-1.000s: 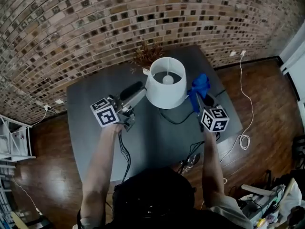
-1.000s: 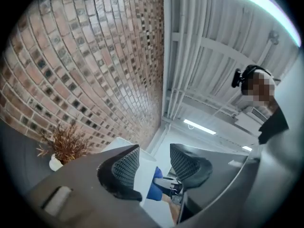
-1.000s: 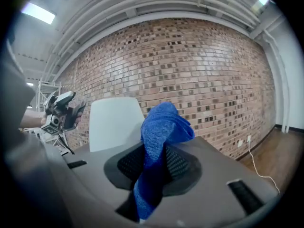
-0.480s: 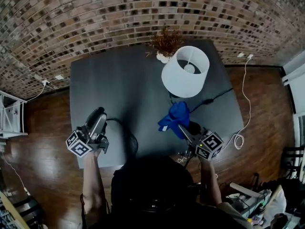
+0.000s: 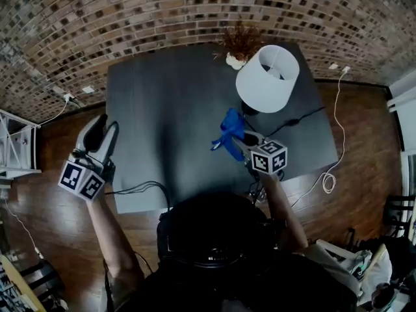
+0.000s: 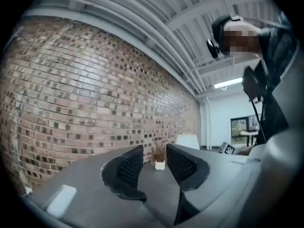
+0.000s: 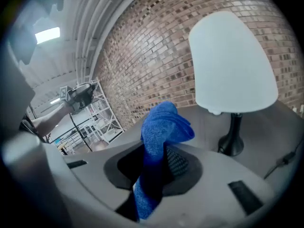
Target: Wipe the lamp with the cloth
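Note:
The lamp (image 5: pixel 268 77), white shade on a black stem, stands at the far right of the grey table (image 5: pixel 162 103). In the right gripper view the lamp (image 7: pixel 231 63) rises just ahead. My right gripper (image 5: pixel 238 137) hovers over the table in front of the lamp, shut on a bunched blue cloth (image 5: pixel 229 130). That cloth (image 7: pixel 162 127) sticks up between the jaws of the right gripper (image 7: pixel 154 167). My left gripper (image 5: pixel 101 127) is out past the table's left edge. The left gripper (image 6: pixel 154 163) stands partly open with nothing between its jaws.
A dried plant in a small white pot (image 5: pixel 239 44) stands behind the lamp, seen far off as a pot (image 6: pixel 160 165) in the left gripper view. Black cables (image 5: pixel 296 119) run from the lamp. A white cord (image 5: pixel 335 174) lies on the wooden floor. A metal shelf (image 5: pixel 16 145) stands left.
Both grippers have drawn back from the lamp. The left one swung out leftward beyond the table's edge. The right one came down and nearer with the cloth still in it.

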`<state>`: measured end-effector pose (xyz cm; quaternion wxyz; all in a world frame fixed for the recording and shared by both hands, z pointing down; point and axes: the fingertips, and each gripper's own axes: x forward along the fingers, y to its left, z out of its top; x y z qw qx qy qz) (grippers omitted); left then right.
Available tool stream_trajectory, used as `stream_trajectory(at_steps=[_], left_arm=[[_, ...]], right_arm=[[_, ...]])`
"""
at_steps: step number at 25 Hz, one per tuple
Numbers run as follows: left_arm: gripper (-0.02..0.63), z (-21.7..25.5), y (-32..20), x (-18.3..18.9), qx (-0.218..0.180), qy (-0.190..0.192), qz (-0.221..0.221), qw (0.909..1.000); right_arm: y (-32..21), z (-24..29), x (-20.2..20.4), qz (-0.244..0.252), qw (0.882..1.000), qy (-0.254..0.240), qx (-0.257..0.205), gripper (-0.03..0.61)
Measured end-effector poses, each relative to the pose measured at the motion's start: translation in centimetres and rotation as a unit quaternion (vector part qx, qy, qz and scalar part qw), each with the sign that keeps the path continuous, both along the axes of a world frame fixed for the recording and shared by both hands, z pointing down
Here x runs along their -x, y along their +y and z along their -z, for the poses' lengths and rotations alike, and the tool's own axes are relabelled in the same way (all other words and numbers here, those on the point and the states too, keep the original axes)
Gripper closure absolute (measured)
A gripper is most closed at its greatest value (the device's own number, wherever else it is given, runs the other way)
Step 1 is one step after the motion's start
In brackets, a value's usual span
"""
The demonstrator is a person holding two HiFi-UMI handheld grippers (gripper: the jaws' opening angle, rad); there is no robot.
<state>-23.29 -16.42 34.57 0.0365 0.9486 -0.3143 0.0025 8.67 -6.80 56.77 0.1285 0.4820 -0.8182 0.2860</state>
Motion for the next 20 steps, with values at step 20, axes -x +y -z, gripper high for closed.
stream_trajectory(at_steps=[20], left_arm=[[0.474, -12.5, 4.9, -10.9, 0.148, 0.057, -0.134, 0.9783]], right_arm=[[1.3, -7.8, 0.5, -0.009, 0.992, 0.04, 0.117, 0.489]])
